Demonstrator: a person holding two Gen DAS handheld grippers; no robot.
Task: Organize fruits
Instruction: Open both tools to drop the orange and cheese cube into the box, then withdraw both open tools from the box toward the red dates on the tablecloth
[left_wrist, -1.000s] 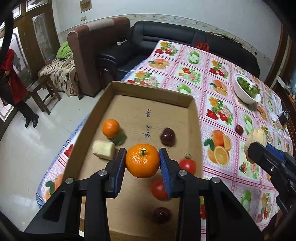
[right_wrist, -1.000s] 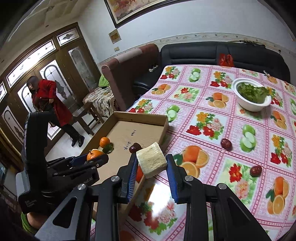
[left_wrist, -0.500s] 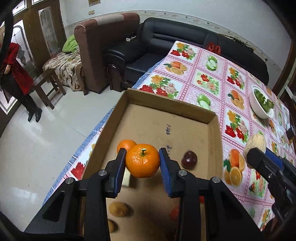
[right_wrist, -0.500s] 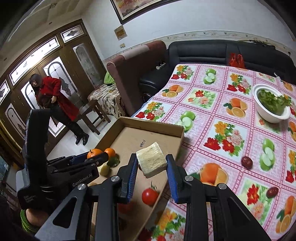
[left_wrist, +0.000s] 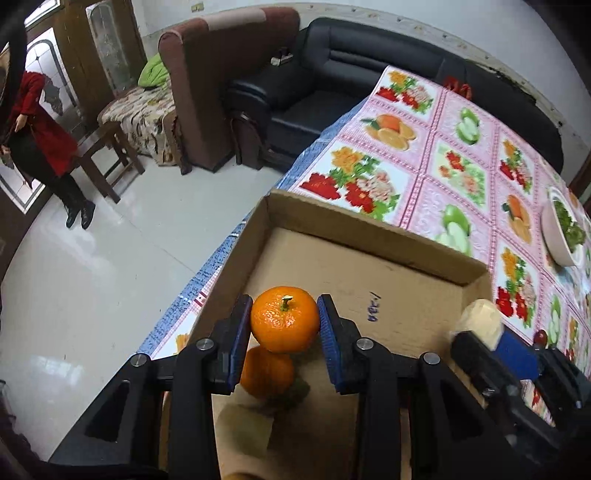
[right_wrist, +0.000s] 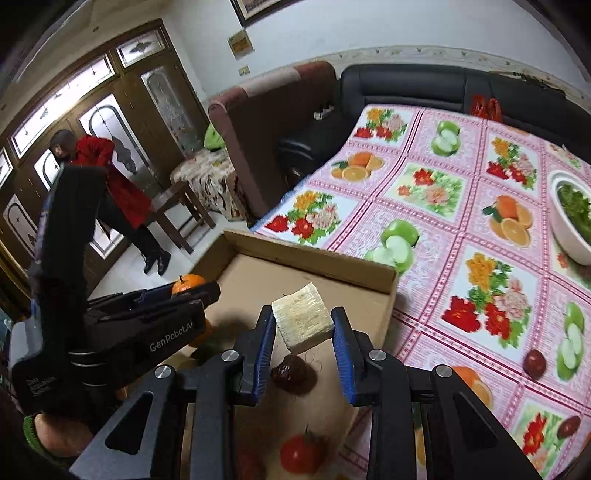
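1. left gripper: both blue pads pressed on a mandarin, stem up; fruit held in the air over the near-left part of the cardboard box
2. below it on the box floor: a second orange, partly hidden by the left pad, touching something green and blurred; cannot tell what that is
3. right gripper: jaws narrow, clamped on a pale yellow fibrous chunk, tilted; held above the box interior near its right wall
4. under the chunk, on the box floor: a dark red fruit; nearer the camera, a red tomato with its stalk up
5. box sits at the corner of a table covered by a pink fruit-print tablecloth; handwriting visible on the box floor in the left wrist view
6. outside the box, on the cloth: two dark red fruits, well apart from each other; white bowl of greens near the right edge
7. background: black sofa, brown armchair, person in a red coat by the wooden doors
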